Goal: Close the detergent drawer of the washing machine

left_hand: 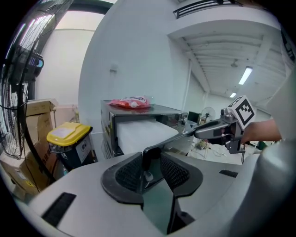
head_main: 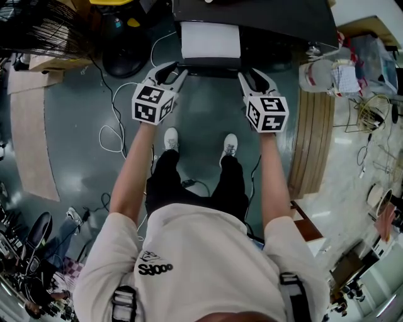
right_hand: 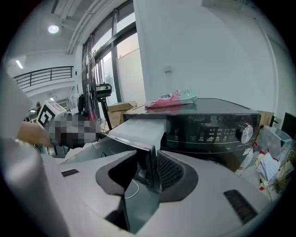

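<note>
The dark washing machine point(head_main: 283, 19) point(right_hand: 212, 125) stands in front of me with its white detergent drawer point(head_main: 211, 39) point(left_hand: 138, 134) point(right_hand: 138, 129) pulled out. A thin dark front panel point(head_main: 211, 63) caps the drawer. My left gripper point(head_main: 175, 68) point(left_hand: 152, 169) straddles that panel's left end. The right gripper point(head_main: 252, 74) point(right_hand: 149, 171) straddles its right end. At each end the panel's edge stands between the pads with pad surface showing on both sides, so both are open. Across the drawer, the left gripper view shows the right gripper point(left_hand: 217, 129).
A red packet point(left_hand: 132, 102) point(right_hand: 171, 99) lies on the machine's top. Left of the machine are a yellow-lidded bin point(left_hand: 69, 134), a fan point(left_hand: 18, 92) and cardboard boxes. White cables point(head_main: 116, 135) trail on the floor by my shoes point(head_main: 171, 138). Wooden planks point(head_main: 312, 138) lie at the right.
</note>
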Demonstrator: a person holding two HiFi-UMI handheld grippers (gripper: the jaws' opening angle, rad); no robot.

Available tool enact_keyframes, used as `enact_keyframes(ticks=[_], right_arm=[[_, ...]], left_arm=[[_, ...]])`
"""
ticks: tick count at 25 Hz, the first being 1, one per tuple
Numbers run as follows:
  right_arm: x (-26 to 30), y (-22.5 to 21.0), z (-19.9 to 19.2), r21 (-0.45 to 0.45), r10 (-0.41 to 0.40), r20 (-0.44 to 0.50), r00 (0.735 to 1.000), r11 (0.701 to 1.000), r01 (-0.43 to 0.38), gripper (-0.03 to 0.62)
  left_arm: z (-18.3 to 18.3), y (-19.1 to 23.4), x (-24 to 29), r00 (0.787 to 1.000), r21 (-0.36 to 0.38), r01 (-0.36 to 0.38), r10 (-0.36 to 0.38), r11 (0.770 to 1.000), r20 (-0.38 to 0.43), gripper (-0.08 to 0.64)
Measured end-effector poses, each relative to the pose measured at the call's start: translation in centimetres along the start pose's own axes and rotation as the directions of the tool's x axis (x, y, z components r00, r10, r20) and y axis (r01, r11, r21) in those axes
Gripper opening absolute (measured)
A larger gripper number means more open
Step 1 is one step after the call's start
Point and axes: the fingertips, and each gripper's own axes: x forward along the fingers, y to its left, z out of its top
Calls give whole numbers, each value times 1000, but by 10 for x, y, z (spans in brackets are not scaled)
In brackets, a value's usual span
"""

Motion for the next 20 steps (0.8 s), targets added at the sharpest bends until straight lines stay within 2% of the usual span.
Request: enact_keyframes(ticks=[6,20], right_arm=[[12,-5,6,45,3,21,1000,999,-4,123],[51,-32,44,70,-10,61,998,998,5,124]], left_arm=[[5,12,8,1000,-17,-7,7,1000,-4,130],[37,49,40,998,-52,-67,67,996,5,132]])
